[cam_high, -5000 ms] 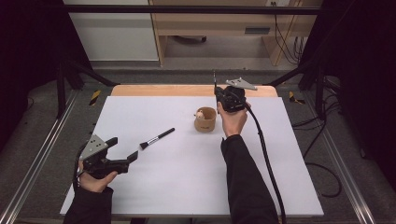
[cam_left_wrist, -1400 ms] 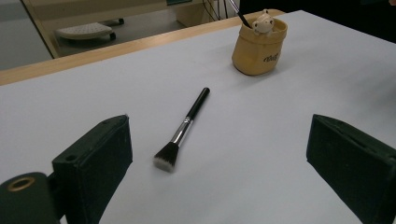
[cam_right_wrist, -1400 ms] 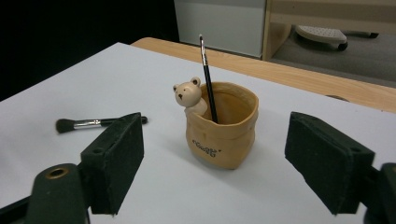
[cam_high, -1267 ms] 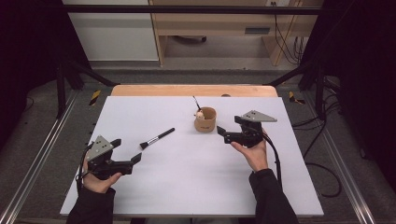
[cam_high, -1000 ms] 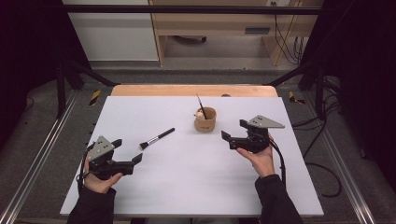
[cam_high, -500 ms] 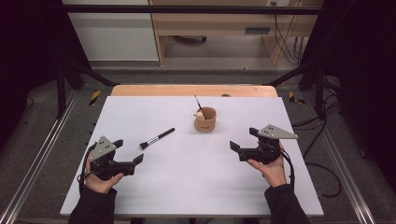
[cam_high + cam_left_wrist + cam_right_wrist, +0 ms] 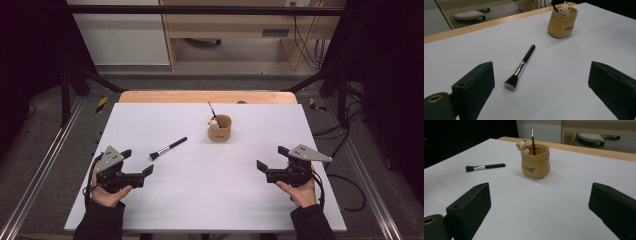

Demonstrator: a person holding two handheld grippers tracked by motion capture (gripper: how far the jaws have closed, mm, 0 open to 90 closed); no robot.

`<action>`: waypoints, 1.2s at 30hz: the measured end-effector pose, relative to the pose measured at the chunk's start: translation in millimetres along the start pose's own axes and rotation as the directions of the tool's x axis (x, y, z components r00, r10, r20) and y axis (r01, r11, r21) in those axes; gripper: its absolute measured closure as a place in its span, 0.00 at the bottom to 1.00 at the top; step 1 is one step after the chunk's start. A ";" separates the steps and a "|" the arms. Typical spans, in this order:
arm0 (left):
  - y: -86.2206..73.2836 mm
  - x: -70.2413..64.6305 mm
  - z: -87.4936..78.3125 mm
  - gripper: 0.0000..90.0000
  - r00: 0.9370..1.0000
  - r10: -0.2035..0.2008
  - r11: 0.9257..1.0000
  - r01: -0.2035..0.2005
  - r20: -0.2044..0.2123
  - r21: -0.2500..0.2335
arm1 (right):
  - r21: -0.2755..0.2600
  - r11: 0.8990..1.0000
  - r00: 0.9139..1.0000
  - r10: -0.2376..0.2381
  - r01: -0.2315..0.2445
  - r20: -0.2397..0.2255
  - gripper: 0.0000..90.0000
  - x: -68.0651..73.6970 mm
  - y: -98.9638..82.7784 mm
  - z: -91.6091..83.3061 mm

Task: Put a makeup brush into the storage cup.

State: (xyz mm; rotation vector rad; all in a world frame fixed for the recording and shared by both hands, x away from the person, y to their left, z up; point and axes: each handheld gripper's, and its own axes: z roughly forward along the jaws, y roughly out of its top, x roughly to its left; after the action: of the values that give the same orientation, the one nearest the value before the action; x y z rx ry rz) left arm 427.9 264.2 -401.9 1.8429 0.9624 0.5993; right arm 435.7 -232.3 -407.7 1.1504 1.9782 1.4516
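Fingers of the right gripper (image 7: 270, 159) and left gripper (image 7: 136, 161) were held released, nothing between them. A brush (image 7: 168, 148) was located at 1 o'clock from the left gripper, a holder (image 7: 220, 128) at 10 o'clock from the right gripper.

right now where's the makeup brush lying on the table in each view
High view: the makeup brush lies left of centre, ahead of the left claw.
Left gripper view: centre, bristles nearest the camera.
Right gripper view: upper left.
Shared landmark: the tan bear cup holding a thin brush.
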 end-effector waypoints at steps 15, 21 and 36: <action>-1.7 1.8 -1.2 0.07 1.000 -0.008 1.000 0.008 -0.006 -0.019 | -0.007 1.000 0.999 0.013 -0.013 0.034 0.05 -5.6 -8.4 -12.8; -2.0 4.0 1.7 0.07 1.000 -0.009 1.000 0.009 0.002 -0.008 | -0.015 1.000 0.999 0.010 -0.010 0.040 0.05 -6.0 -7.4 -14.7; 8.8 5.0 -0.7 0.07 1.000 -0.001 1.000 0.001 0.004 -0.011 | -0.027 1.000 0.999 0.012 -0.011 0.045 0.05 -6.4 -5.0 -19.4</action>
State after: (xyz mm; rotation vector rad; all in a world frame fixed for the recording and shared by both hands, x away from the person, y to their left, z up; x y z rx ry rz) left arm 433.5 266.4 -393.7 1.8334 0.9561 0.5989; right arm 423.1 -249.1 -406.1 1.1744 1.9193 1.4412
